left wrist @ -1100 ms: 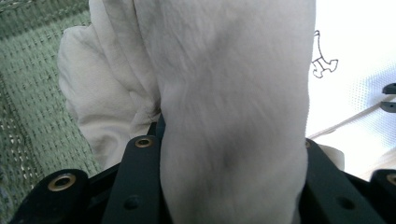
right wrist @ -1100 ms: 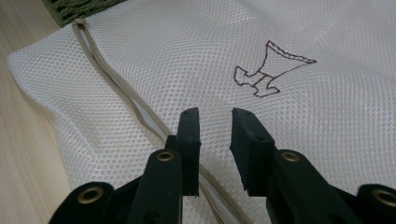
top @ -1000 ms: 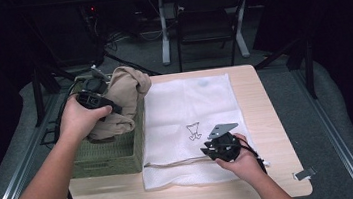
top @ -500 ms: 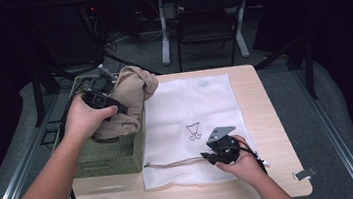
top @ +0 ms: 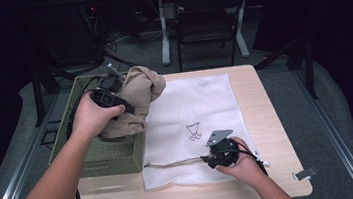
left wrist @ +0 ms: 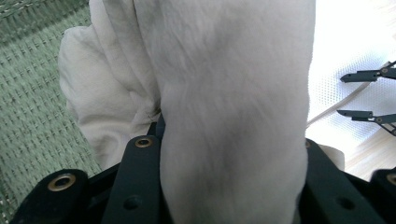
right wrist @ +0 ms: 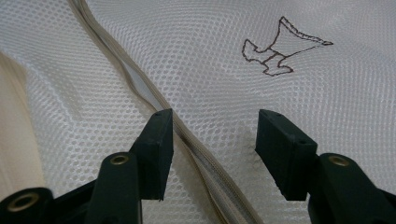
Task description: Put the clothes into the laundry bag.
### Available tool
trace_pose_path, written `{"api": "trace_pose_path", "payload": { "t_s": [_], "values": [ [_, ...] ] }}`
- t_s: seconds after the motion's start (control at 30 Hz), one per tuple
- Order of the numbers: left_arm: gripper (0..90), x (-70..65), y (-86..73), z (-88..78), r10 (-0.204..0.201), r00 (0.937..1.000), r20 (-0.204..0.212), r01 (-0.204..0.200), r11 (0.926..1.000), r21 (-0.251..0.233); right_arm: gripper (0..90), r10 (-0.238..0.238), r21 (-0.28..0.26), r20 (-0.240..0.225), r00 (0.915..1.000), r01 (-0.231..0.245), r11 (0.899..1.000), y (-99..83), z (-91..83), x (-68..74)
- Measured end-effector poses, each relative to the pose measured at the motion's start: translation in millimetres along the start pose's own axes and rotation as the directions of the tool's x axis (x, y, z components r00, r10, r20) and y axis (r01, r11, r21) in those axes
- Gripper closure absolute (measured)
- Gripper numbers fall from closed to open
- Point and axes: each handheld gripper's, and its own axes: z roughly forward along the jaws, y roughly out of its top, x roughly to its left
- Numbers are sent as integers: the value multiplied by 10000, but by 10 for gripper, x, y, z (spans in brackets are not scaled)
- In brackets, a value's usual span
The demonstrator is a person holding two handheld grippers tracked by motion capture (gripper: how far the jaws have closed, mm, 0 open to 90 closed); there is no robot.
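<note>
Beige garment (top: 137, 101) bunched tight in left gripper (top: 109, 98), held over the green woven basket (top: 95, 156) beside the white mesh laundry bag (top: 200, 102). Right gripper (right wrist: 212, 140) has just been opening; jaws wide, astride the bag's zipper (right wrist: 140, 88), gripping nothing. Risk: with the mouth unheld, the garment may push the mesh flat or snag the zipper.

A mesh bag (top: 203, 126) lies flat on the table (top: 264, 94), with a basket (top: 95, 156) touching its left edge. A bundled cloth (top: 136, 96) hangs over the basket's right side, and the bag's zipper (top: 174, 162) runs along its near edge.
</note>
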Motion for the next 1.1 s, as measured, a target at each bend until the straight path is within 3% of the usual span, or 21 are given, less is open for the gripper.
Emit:
{"api": "trace_pose_path", "payload": {
  "t_s": [0.2, 0.3, 0.47, 0.7, 0.9, 1.1],
  "values": [
    [636, -15, 15, 23, 62, 9999, 92, -62, 10000, 47, 436, -461, 165, 240, 9987, 457, 9988, -18, 31, 6],
    [636, -9, 16, 30, 65, 9999, 109, -66, 10000, 40, 430, -461, 242, 275, 9986, 454, 9987, -25, 35, 11],
    [636, -7, 11, 46, 59, 9999, 108, -59, 10000, 14, 428, -518, 180, 174, 9985, 515, 9985, -38, 46, 1],
    [636, -7, 15, 51, 65, 9999, 121, -66, 10000, 58, 441, -975, 33, 466, 9941, 974, 9952, -22, 5, 12],
    [636, -23, 32, 47, 125, 9998, 144, -126, 9999, 72, 441, -1030, 349, 646, 9926, 1009, 9943, -23, -30, 18],
    [636, -45, 58, 52, 203, 9996, 204, -205, 9997, 100, 374, -1240, 593, 877, 9884, 1191, 9911, -10, -66, 44]
  ]
}}
